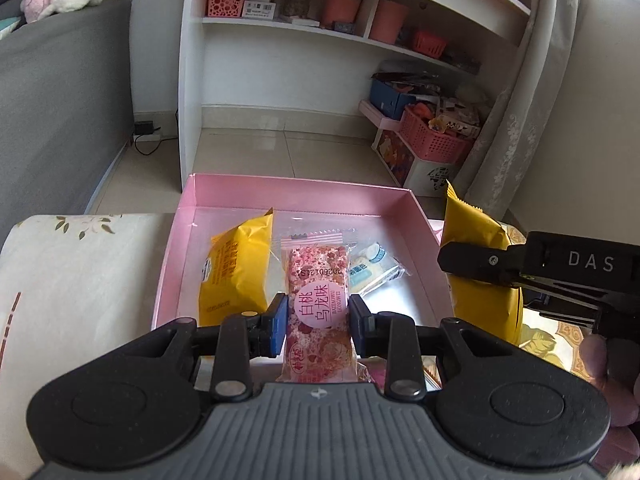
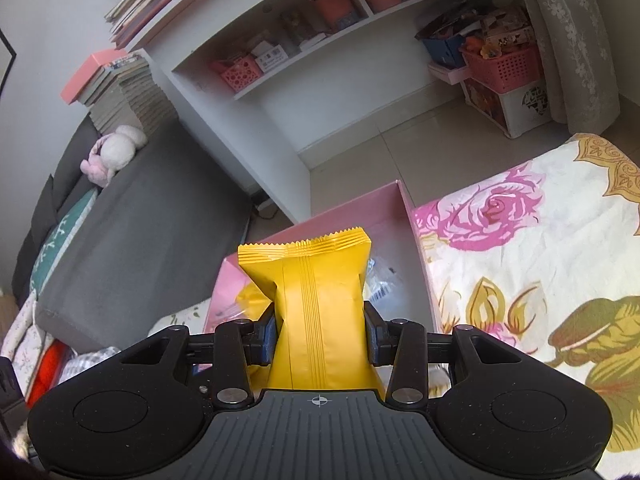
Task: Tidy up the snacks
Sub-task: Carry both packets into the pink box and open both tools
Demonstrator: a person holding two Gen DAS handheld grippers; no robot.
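A pink open box [image 1: 296, 192] sits on the floral bedsheet; it also shows in the right wrist view [image 2: 352, 208]. Inside lie a yellow snack packet [image 1: 236, 272] and a small clear white-and-blue packet [image 1: 372, 268]. My left gripper [image 1: 319, 320] is shut on a pink flower-print snack bar [image 1: 316, 312], held over the box's near edge. My right gripper [image 2: 320, 332] is shut on a second yellow snack packet [image 2: 316, 300], held upright at the box's right side; that packet shows in the left wrist view [image 1: 476, 264] too.
The box sits at the bed's far edge, tiled floor [image 1: 280, 152] beyond. A white shelf unit [image 1: 288, 32] with pink baskets stands behind. A grey sofa [image 1: 60, 100] is at the left. Floral sheet [image 2: 540, 260] spreads right of the box.
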